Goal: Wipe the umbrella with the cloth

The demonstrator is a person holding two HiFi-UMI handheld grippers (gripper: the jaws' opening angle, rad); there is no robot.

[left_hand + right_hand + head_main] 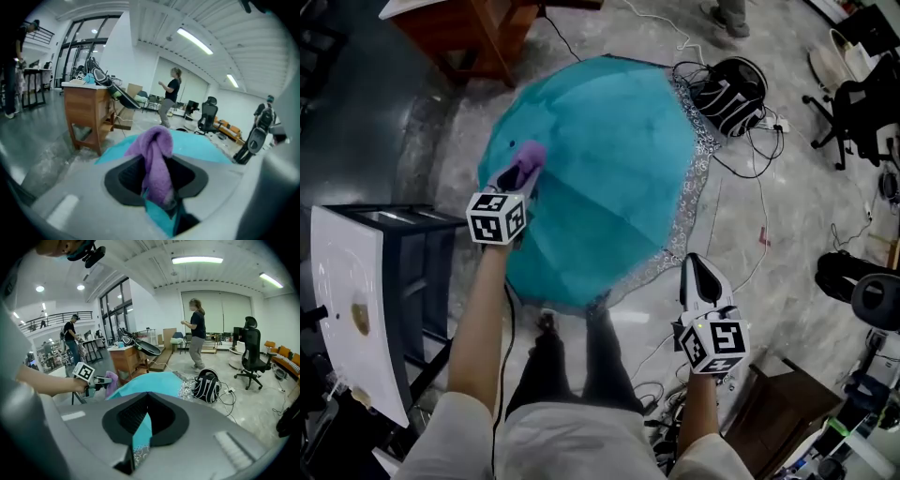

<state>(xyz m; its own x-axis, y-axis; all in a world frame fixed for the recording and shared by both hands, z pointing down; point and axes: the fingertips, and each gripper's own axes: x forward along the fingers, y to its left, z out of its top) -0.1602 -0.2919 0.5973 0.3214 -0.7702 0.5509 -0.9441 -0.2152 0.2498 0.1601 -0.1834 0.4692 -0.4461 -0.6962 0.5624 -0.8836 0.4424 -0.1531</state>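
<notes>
Head view: looking down on a big blue-green umbrella (609, 159), open and lying on the floor (787, 216) right by the feet. Over its left side, the left gripper (525, 167), with a purple cloth (530, 155) at the tip, down on the umbrella's skin. At the near right rim, the right gripper (696, 267), close to the lacy silver edge (705, 141). Just past the far rim, a black backpack (733, 92) and some wires. Left gripper view: jaws shut tight on the cloth, a soft purple bunch poking out in front, blue-green umbrella right under it and ahead of it. Right gripper view: jaws closed on a fold of the umbrella's rim, blue-green with the lacy bit showing low down, so keeping the umbrella steady. Looks like the wiping step: one side held, the other side rubbed. Hard to tell how much is wiped, with no marks or wet patches to go by. Next, most likely: slide the cloth along the panel with a soft, even push, keep hold of the rim to stop any rolling or spinning, then turn to a fresh panel.
</notes>
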